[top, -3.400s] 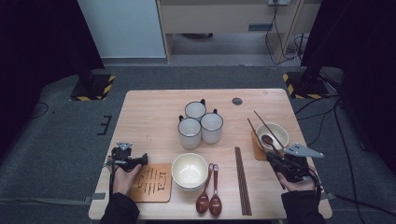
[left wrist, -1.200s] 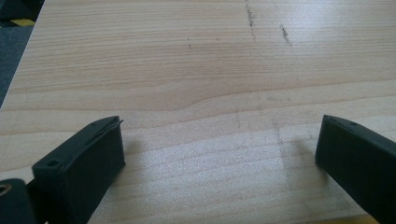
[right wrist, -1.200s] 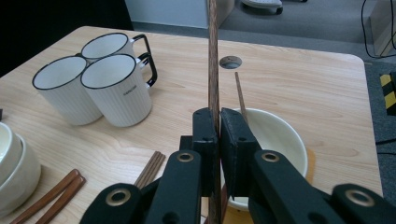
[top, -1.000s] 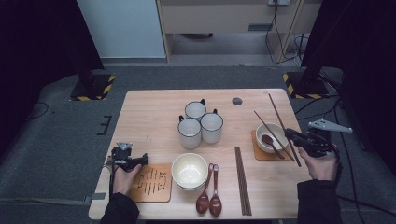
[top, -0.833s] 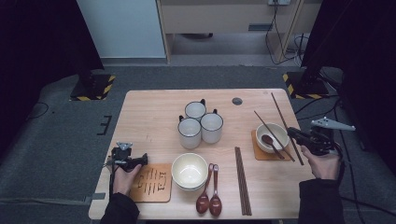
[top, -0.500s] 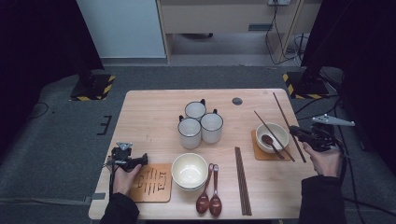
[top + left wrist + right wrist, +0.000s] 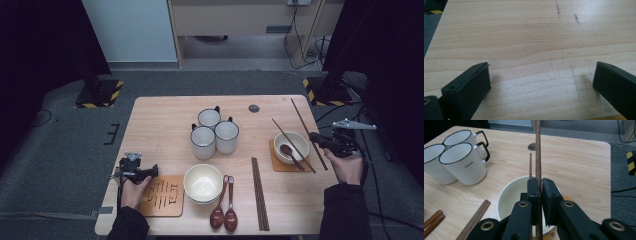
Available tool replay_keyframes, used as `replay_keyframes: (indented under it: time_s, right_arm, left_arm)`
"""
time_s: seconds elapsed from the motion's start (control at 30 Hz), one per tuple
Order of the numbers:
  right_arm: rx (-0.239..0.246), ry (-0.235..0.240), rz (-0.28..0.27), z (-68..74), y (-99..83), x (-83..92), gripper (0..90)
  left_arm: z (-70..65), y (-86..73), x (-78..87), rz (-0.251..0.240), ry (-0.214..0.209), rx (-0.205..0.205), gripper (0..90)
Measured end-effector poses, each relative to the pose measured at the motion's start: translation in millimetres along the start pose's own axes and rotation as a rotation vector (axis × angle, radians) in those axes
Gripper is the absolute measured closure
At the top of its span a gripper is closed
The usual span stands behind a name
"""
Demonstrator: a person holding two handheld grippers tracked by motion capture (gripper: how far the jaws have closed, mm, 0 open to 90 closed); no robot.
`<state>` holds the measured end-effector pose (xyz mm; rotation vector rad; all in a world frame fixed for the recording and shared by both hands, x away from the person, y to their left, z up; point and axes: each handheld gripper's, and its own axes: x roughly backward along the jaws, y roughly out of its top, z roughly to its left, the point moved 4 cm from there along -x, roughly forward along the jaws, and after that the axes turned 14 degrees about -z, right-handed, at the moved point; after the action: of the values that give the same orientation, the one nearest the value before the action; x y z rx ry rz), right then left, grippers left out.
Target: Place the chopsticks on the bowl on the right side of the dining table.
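Right gripper (image 7: 316,138): jaws clamped on single chopstick (image 7: 306,127), just right of small bowl (image 7: 291,147). Chopstick runs diagonally past bowl's right side, far end toward table (image 7: 165,120) back edge. Second chopstick (image 7: 292,145) lies across bowl rim, beside spoon (image 7: 289,151) inside bowl. Left gripper (image 7: 142,172): jaws wide apart, nothing between them, well left of bowl, over bare tabletop.

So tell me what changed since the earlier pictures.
The right tool, shut on one chopstick, carried it from over the small bowl out to the table's right edge. The other chopstick still lies across that bowl. The left tool, mugs and spoons stayed put.
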<state>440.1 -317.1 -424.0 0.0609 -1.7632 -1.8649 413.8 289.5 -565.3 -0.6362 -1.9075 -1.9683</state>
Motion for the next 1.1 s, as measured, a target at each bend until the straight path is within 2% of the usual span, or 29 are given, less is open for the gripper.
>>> replay_keyframes:
  time_s: [0.53, 1.1]
  right_arm:
    - [0.006, 0.025, 0.052, -8.4, -12.8, -25.2, 84.9]
    - [0.002, 0.021, 0.11, -11.3, -32.1, -35.2, 84.9]
  left_arm:
    - [0.0, 0.0, 0.0, 0.0, 0.0, 0.0, 0.4]
    - [0.0, 0.0, 0.0, 0.0, 0.0, 0.0, 0.4]
